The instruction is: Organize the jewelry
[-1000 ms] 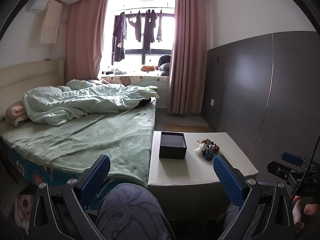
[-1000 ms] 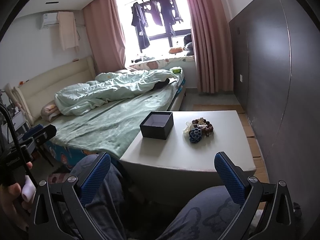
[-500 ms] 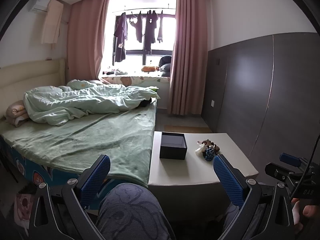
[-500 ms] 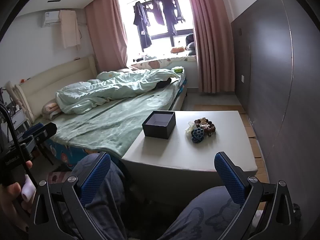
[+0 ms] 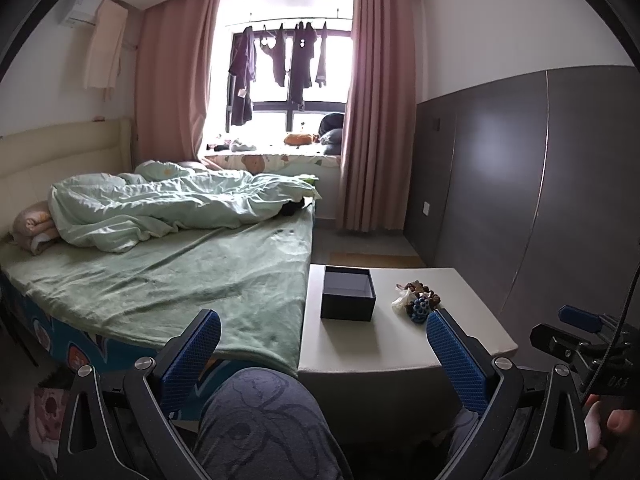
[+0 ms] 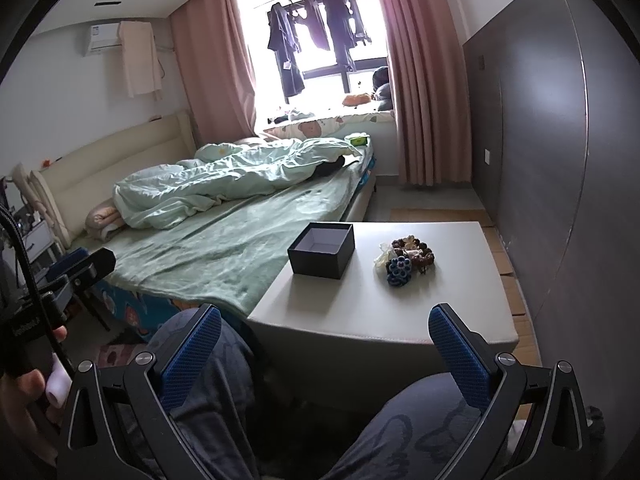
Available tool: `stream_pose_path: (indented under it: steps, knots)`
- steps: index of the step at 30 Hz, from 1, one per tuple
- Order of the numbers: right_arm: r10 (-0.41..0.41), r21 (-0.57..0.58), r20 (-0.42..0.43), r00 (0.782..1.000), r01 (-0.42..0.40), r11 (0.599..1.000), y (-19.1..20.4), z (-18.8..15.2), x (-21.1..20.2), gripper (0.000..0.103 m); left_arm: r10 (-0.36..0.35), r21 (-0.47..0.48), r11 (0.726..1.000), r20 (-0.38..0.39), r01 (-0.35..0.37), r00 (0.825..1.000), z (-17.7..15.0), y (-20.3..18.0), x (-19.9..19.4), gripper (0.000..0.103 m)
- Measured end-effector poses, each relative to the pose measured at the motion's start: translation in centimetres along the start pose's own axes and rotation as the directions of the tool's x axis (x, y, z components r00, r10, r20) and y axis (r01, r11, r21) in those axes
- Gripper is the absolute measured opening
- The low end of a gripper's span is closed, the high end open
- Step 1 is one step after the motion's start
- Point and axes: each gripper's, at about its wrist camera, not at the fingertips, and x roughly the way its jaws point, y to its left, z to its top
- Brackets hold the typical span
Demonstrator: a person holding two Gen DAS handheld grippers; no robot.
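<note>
An open dark box (image 5: 348, 295) (image 6: 322, 254) stands on a low white table (image 5: 384, 344) (image 6: 400, 300), its inside empty. To its right lies a small pile of jewelry (image 5: 418, 303) (image 6: 405, 261): brown beads, a blue beaded piece and something white. My left gripper (image 5: 323, 334) is open and empty, well short of the table, above my knee. My right gripper (image 6: 325, 330) is open and empty, in front of the table's near edge, above my knees. Each gripper shows at the edge of the other's view.
A bed (image 5: 168, 268) with a green sheet and a crumpled quilt stands against the table's left side. A dark panelled wall (image 6: 560, 160) runs along the right. Pink curtains and a window lie at the far end. My knees (image 6: 400, 428) are below the grippers.
Both grippers have drifted slightly; the table and box sit a little lower and closer in the views. Both stay open and empty.
</note>
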Motion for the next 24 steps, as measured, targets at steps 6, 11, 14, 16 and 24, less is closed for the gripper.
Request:
stream_pose_path:
  steps: [6, 11, 14, 16, 24]
  knots:
    - [0.001, 0.003, 0.002, 1.0, -0.001, 1.0, 0.2, 0.0, 0.1, 0.103, 0.004, -0.004, 1.0, 0.003, -0.004, 1.0, 0.0, 0.2, 0.0, 0.103]
    - [-0.002, -0.003, -0.008, 1.0, 0.002, 1.0, 0.4, 0.0, 0.2, 0.103, 0.005, -0.013, 1.0, 0.002, -0.005, 1.0, 0.0, 0.3, 0.3, 0.103]
    - [0.001, -0.006, -0.009, 1.0, -0.001, 1.0, 0.4, 0.1, 0.1, 0.103, 0.005, -0.018, 1.0, 0.001, -0.005, 1.0, 0.0, 0.4, 0.5, 0.103]
    - [0.001, -0.007, -0.01, 1.0, -0.001, 1.0, 0.4, 0.1, 0.1, 0.103, 0.002, -0.02, 1.0, -0.001, -0.002, 1.0, 0.1, 0.3, 0.7, 0.103]
    - [-0.009, 0.01, -0.021, 1.0, 0.01, 1.0, -0.2, 0.4, 0.5, 0.103, -0.012, -0.012, 1.0, -0.016, 0.012, 1.0, 0.4, -0.3, 2.5, 0.103]
